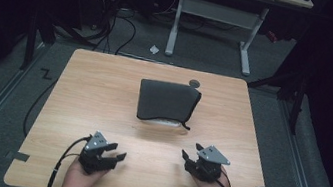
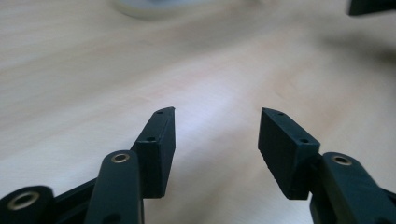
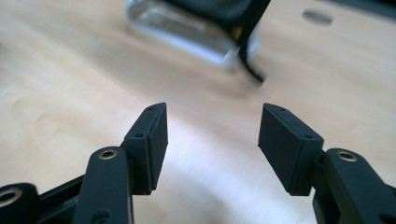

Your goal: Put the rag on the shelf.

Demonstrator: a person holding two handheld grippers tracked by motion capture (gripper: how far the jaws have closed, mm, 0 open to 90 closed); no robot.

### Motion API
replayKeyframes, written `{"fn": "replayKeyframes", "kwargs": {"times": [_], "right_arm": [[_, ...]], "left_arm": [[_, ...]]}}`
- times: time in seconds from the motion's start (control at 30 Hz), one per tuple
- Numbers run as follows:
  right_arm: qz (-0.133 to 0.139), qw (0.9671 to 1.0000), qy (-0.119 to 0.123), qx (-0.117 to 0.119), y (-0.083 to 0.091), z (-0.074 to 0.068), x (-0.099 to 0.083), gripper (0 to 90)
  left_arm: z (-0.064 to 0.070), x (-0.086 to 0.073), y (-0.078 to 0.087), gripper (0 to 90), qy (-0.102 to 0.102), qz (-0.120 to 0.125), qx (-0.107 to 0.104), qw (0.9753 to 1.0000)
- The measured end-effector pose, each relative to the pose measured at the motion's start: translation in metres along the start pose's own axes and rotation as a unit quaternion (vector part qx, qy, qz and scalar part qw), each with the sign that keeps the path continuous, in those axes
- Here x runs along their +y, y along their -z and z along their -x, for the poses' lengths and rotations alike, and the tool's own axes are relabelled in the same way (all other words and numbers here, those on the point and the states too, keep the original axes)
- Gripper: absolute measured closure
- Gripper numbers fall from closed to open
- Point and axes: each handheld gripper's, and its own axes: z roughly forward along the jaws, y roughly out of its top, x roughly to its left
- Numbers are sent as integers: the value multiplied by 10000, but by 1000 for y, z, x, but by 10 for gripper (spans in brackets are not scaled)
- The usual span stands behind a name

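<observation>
On the wooden table [image 1: 89, 91], from left to right: one left gripper [image 1: 112, 153] near the front edge, jaws spread apart and holding nothing, then one dark grey sleeve [image 1: 166, 101] lying flat mid-table with one silvery device [image 3: 187, 29] peeking from its near edge (a black strap dangling at that corner). Farther right, one right gripper [image 1: 191, 155], jaws likewise parted and empty, well apart from the sleeve.

Dark grey sleeve [image 1: 167, 102] lying flat mid-table, silver device [image 3: 187, 32] protruding from its near open edge
</observation>
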Motion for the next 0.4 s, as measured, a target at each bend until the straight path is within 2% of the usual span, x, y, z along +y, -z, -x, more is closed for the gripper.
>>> {"fn": "replayKeyframes", "kwargs": {"times": [0.03,0.1,0.13,0.2,0.3,0.4], "right_arm": [[-65,9999,88,27,1,-4,-3,430],[-81,9995,311,12,1,-11,-5,431],[-78,9992,380,21,0,-12,-4,431],[-89,9993,362,43,-2,-13,-3,430],[-123,9994,328,73,-4,-11,-4,430],[-199,9993,309,120,-6,-9,-7,430]], "left_arm": [[5,0,-3,464,24,9,46,10000],[-2,3,-6,462,-99,-49,150,9998],[-6,4,-6,461,-7,-17,142,9999],[-12,4,-5,461,177,72,94,9998],[-15,2,-3,460,199,55,172,9996],[-16,-1,-1,461,291,78,165,9994]]}}
